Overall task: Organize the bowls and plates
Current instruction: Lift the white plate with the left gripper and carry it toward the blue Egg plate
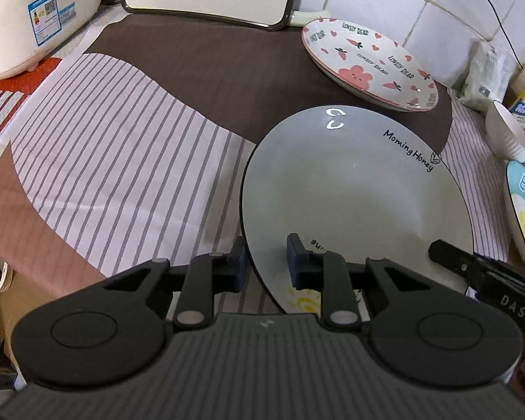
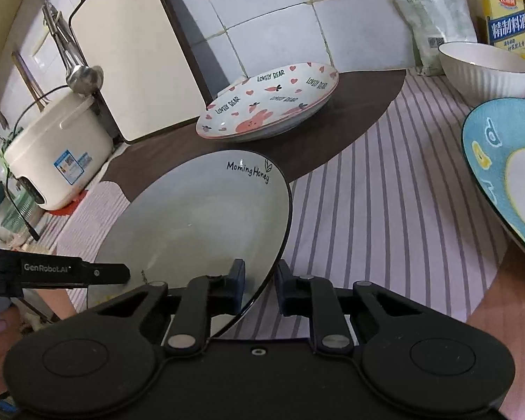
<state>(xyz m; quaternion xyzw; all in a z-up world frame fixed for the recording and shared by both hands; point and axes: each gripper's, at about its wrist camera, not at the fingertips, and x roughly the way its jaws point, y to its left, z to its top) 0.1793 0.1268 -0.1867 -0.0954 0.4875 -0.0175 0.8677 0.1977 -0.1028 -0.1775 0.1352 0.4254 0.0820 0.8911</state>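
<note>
1. Nearest the lens, the left gripper (image 1: 266, 262) straddles the near-left rim of the white "Morning Honey" plate (image 1: 353, 189), one pad under the edge and one over the glaze; its fingers look closed on the rim, though contact is hard to confirm.
2. From the right wrist view, the right gripper (image 2: 260, 288) brackets the same plate's rim at about 5 o'clock, its fingers slightly apart, with gaps showing beside the edge.
3. That plate sits tilted over the striped cloth (image 1: 115, 147) on the tabletop, seemingly lifted at the near edge. Being round, it has no long axis; its printed lettering lies toward 1 o'clock.
4. At 1 o'clock beyond it rests the pink "Lovely Bear" plate (image 1: 371, 63); a blue egg-pattern plate (image 2: 507, 171) and a ribbed white bowl (image 2: 486, 66) lie to the right.
5. Judging by this, the step in hand is carrying the white plate to stack it. The next move calls for a firm pinch and a level lift toward the pink plate.
</note>
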